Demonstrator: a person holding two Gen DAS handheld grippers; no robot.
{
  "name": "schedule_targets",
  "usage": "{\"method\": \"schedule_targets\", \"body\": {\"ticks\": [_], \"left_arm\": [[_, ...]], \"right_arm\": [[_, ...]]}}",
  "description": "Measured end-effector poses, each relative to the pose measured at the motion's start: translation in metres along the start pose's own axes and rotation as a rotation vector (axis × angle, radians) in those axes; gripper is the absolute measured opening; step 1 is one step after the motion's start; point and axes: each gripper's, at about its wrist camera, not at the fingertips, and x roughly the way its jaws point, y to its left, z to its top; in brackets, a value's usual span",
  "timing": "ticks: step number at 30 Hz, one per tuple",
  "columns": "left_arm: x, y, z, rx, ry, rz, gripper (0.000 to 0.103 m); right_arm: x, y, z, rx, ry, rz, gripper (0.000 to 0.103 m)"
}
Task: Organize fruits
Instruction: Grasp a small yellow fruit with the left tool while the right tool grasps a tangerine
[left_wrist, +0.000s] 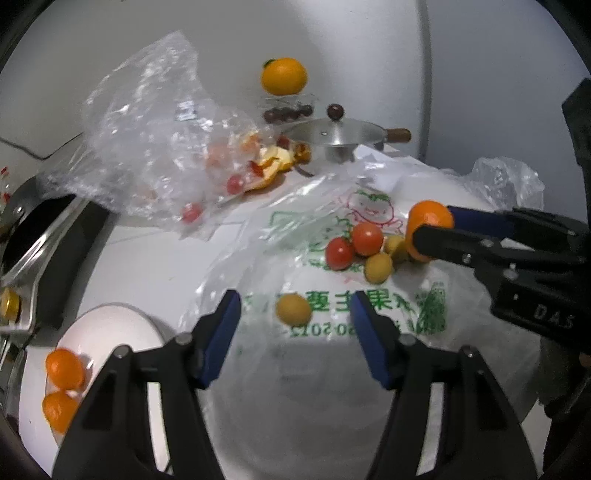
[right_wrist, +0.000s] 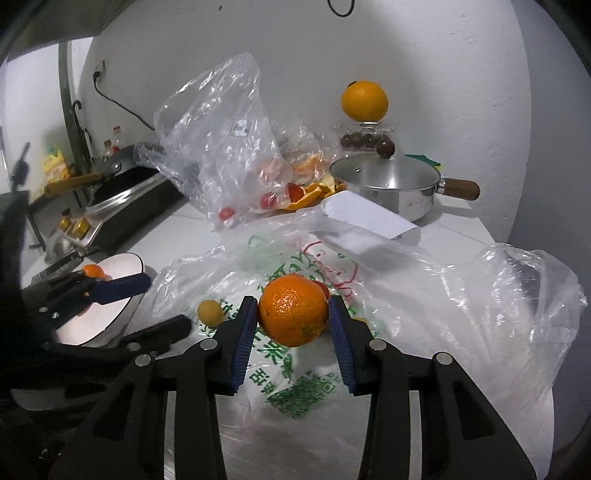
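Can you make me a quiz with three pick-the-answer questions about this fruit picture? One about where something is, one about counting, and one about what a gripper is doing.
1. Where is the big orange?
A. On the clear box of dark fruit by the wall
B. Inside the metal pot
C. In the white bowl

2. How many small oranges are in the white bowl?
A. None
B. Two
C. Five

3. What is the right gripper doing?
A. Standing open and empty
B. Holding a red tomato
C. Squeezing a mandarin

Answers:
1. A, it sits on the clear box behind the pot.
2. B, the left wrist view shows two small oranges in it.
3. C, both blue pads press the mandarin's sides.
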Motion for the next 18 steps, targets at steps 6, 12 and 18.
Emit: {"method": "schedule_targets", "body": {"ticks": [6, 12, 18], "left_arm": [[0.027, -0.002, 0.004, 0.011, 0.058, -0.016, 0.048], [0.045, -0.004, 0.003, 0.021, 0.108, -0.027, 0.04], [0.055, -0.002, 0.004, 0.016, 0.151, -0.036, 0.027]], "right_arm": [[0.003, -0.016, -0.002, 0.035, -0.007, 0.012, 0.042], [0.006, -0.029, -0.007, 0.068, -0.001, 0.017, 0.042], [0.004, -0.031, -0.009, 0.076, -0.004, 0.037, 0.042]]}}
